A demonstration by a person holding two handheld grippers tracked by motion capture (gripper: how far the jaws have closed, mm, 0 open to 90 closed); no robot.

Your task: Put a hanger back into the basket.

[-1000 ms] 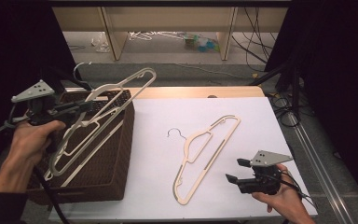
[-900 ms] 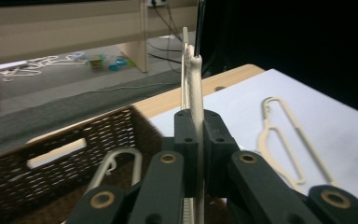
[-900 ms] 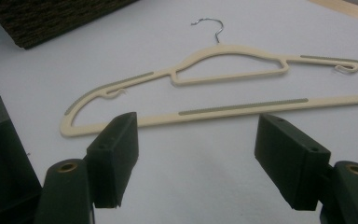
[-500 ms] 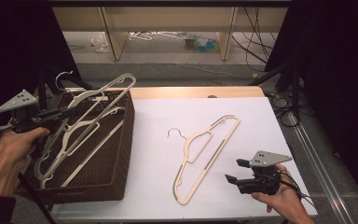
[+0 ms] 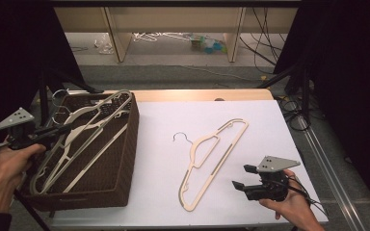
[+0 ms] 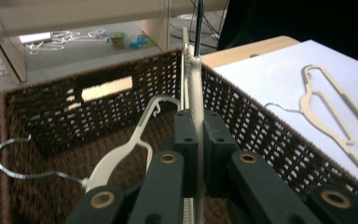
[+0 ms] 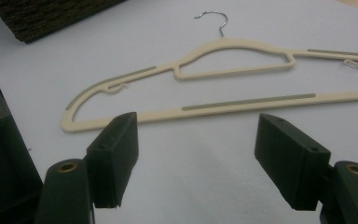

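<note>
Step in hand, as judged: lowering a cream hanger into the wicker basket [image 5: 125, 159] at the left of the high view. To do it well, the held hanger [image 5: 84, 130] should be laid flat alongside the other hanger [image 6: 121, 154] already inside, hook clear of the basket wall, before the grip is let go.

The left gripper [image 5: 60, 131] has its pads clamped tight on the held hanger's thin edge, which rises upright between them in the left gripper view.

The right gripper [image 5: 243, 177], lower right, rests with jaws wide and empty; a second hanger [image 5: 212, 159] lies flat on the white table [image 5: 159, 192], just beyond its tips.
</note>
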